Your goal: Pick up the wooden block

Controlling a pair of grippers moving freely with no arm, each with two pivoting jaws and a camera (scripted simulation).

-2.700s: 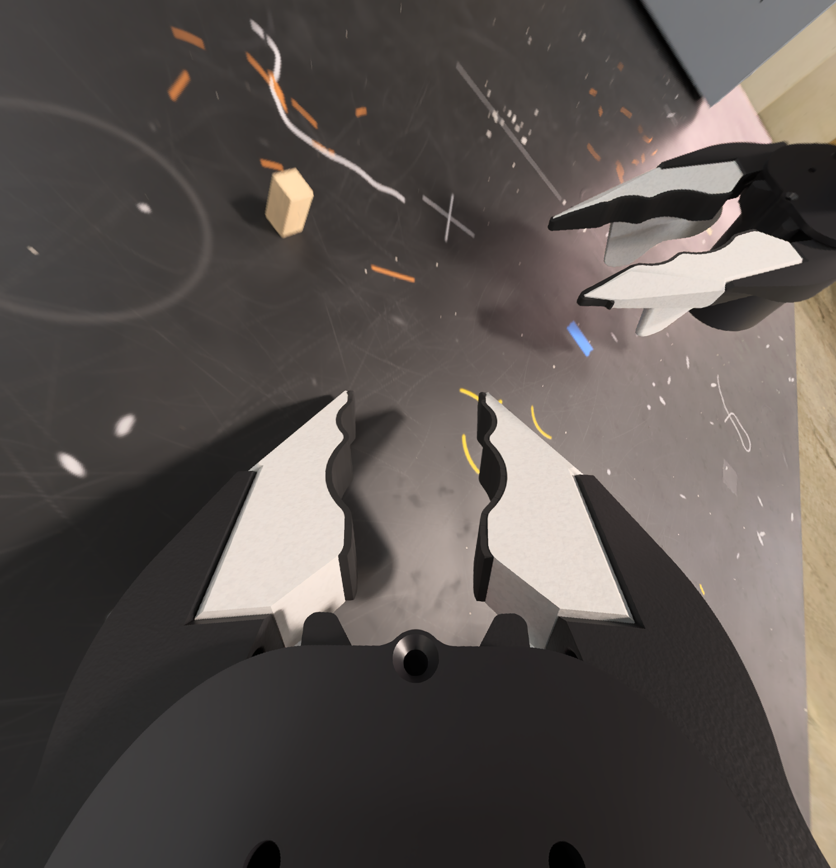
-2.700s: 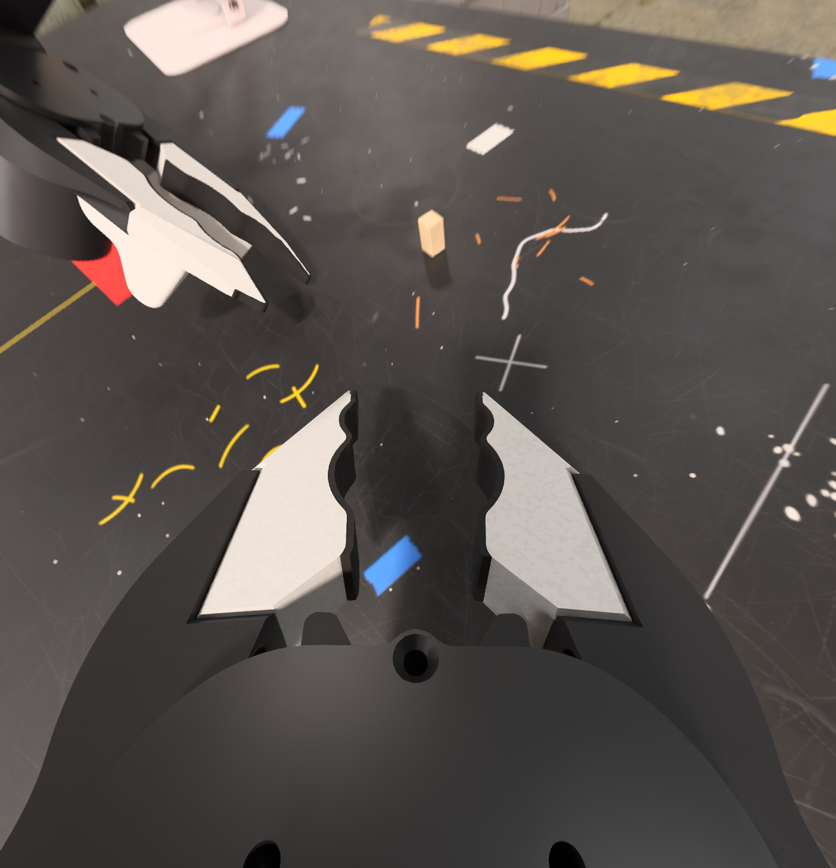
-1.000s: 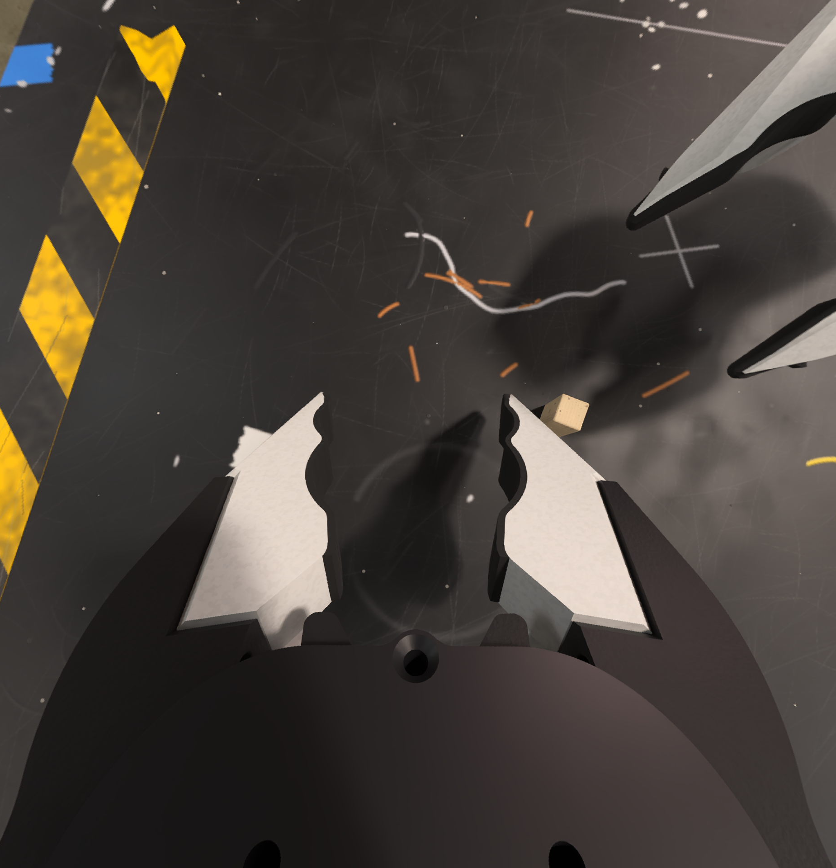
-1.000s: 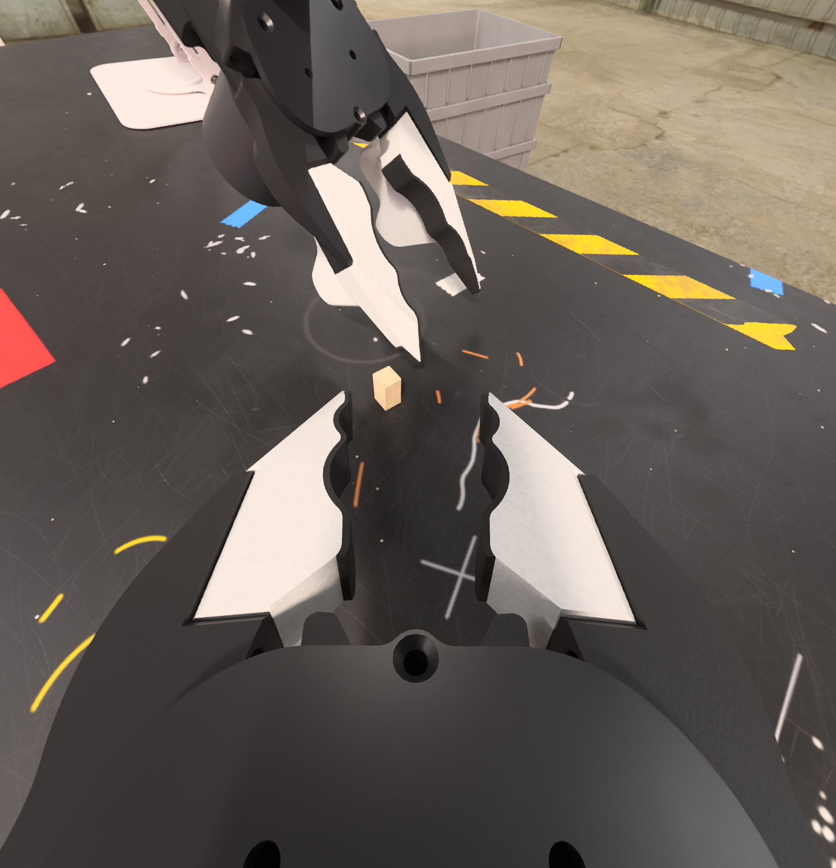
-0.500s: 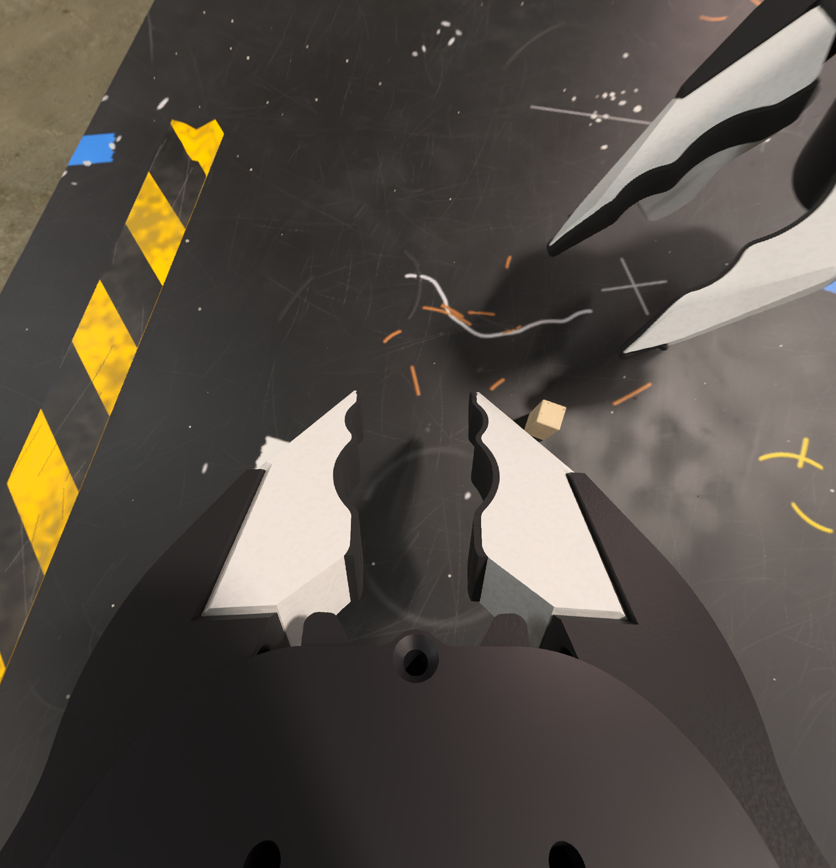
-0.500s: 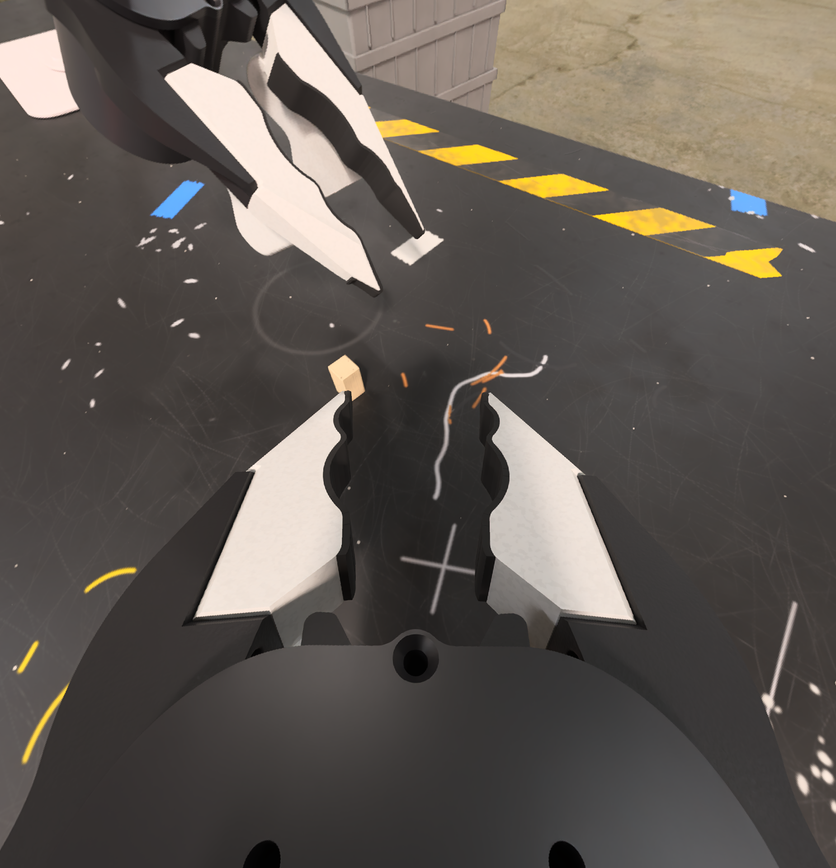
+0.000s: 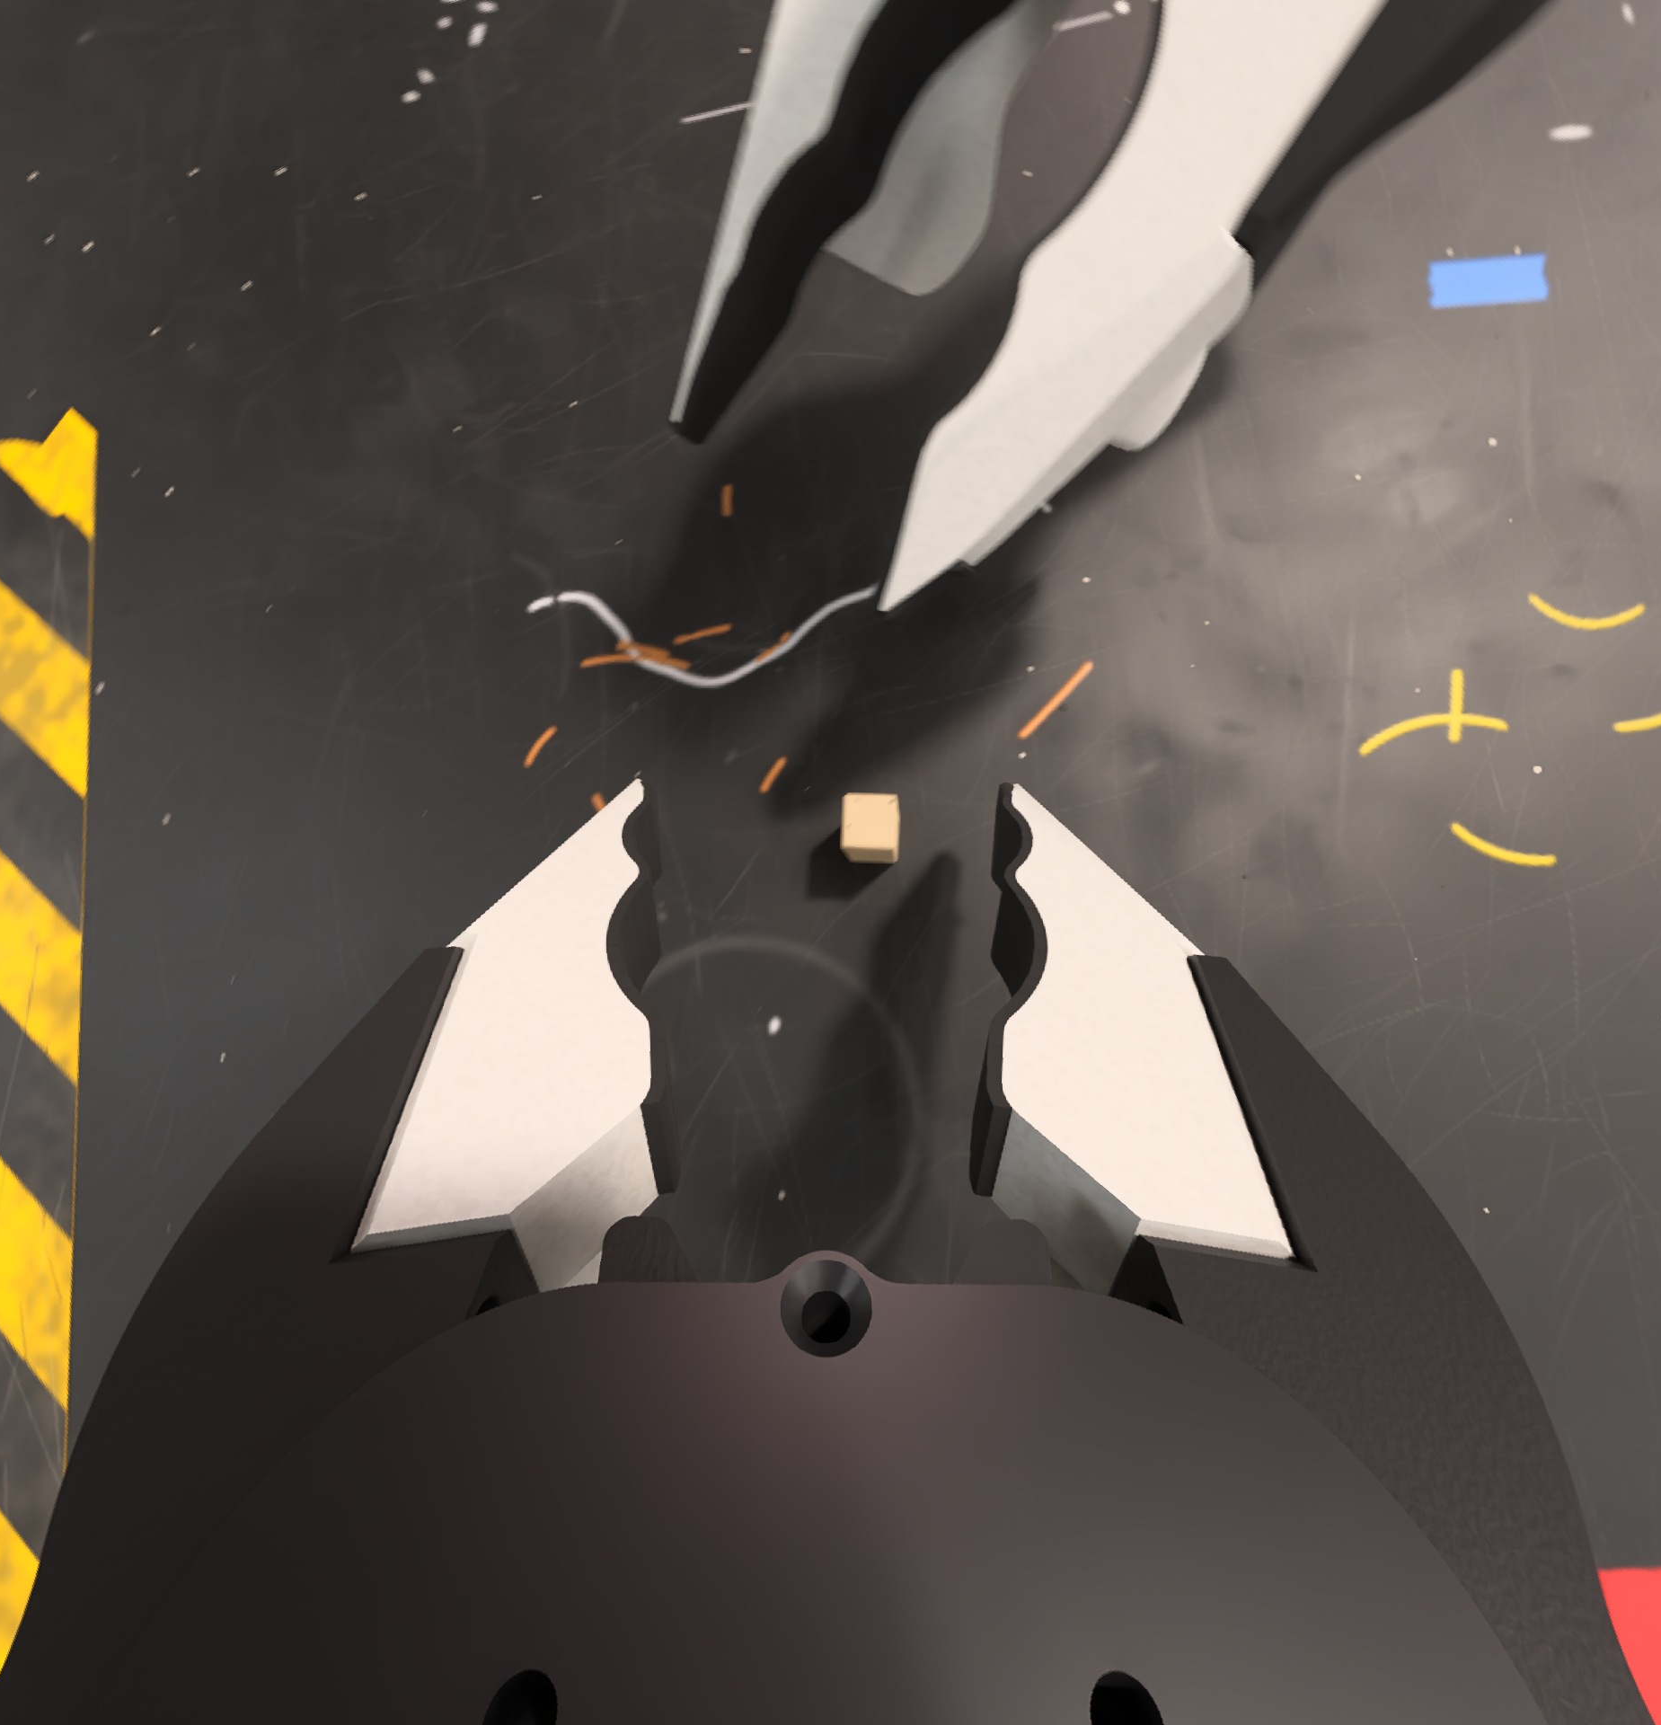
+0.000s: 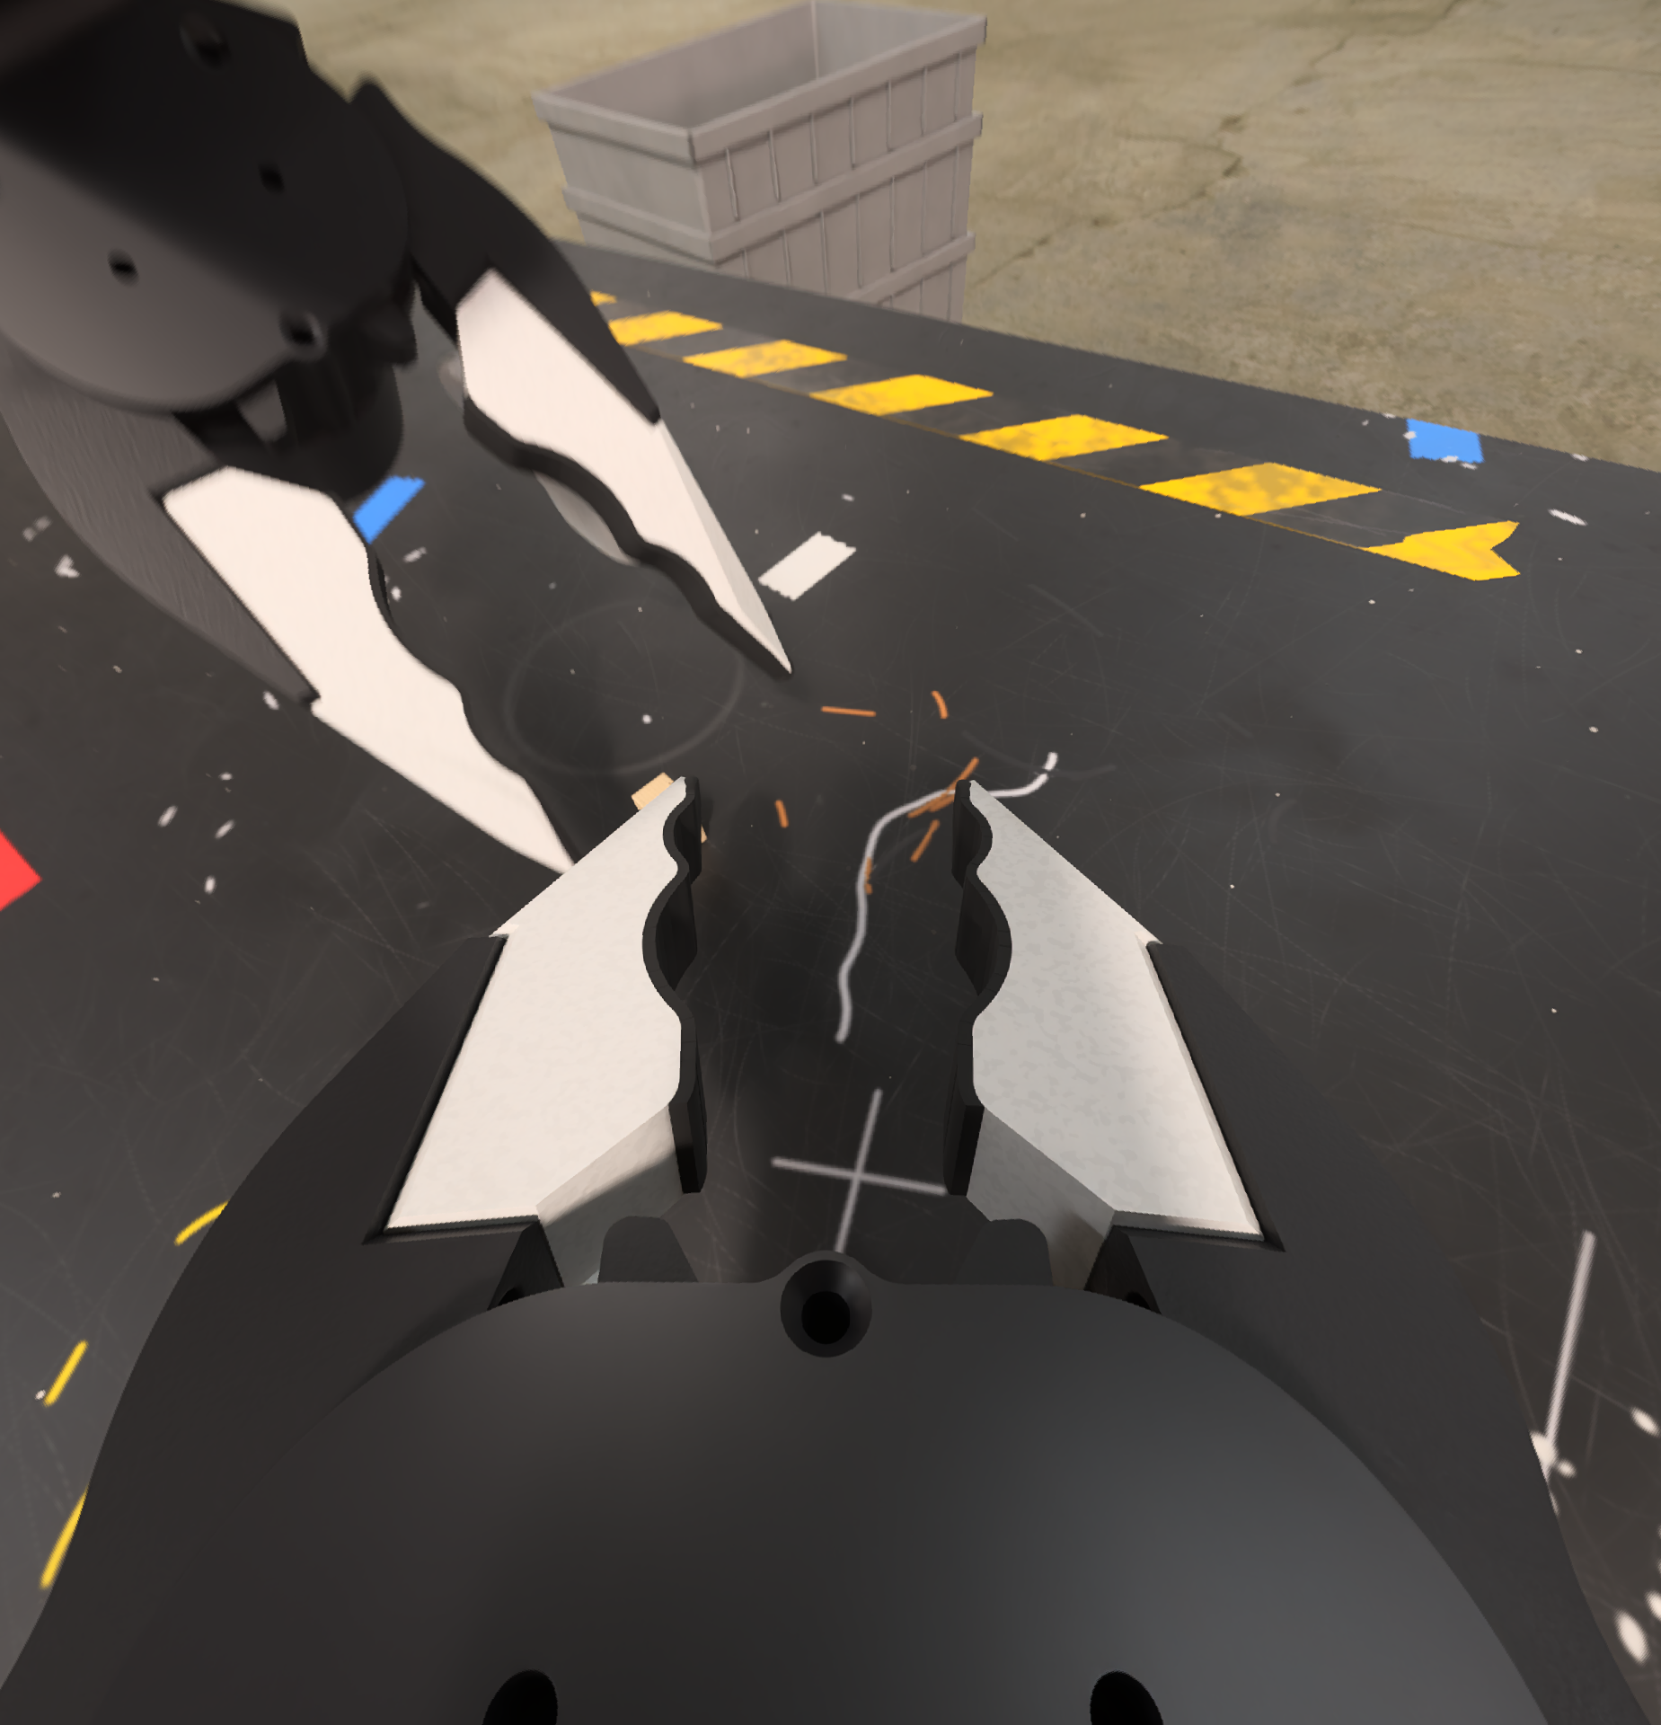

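Note:
The small wooden block (image 7: 870, 825) stands on the dark table, seen from above in the left wrist view. My left gripper (image 7: 819, 789) is open above it, and the block lies between the fingertips, nearer the right one. My right gripper (image 8: 824, 786) is open and empty. In the right wrist view only a sliver of the block (image 8: 652, 793) shows behind its left fingertip. The left gripper (image 8: 677, 756) shows there at the upper left, jaws wide. The right gripper (image 7: 780, 513) shows at the top of the left wrist view, beyond the block.
A yellow and black hazard stripe (image 7: 24, 840) marks the table edge; it also shows in the right wrist view (image 8: 1069, 434). A grey bin (image 8: 770, 149) stands beyond that edge. A white wire (image 8: 864, 896), orange scraps (image 7: 658, 653) and tape patches lie on the table.
My left gripper has opened wider and swung over the block, which now lies between its fingertips. The right gripper has come closer to the left one.

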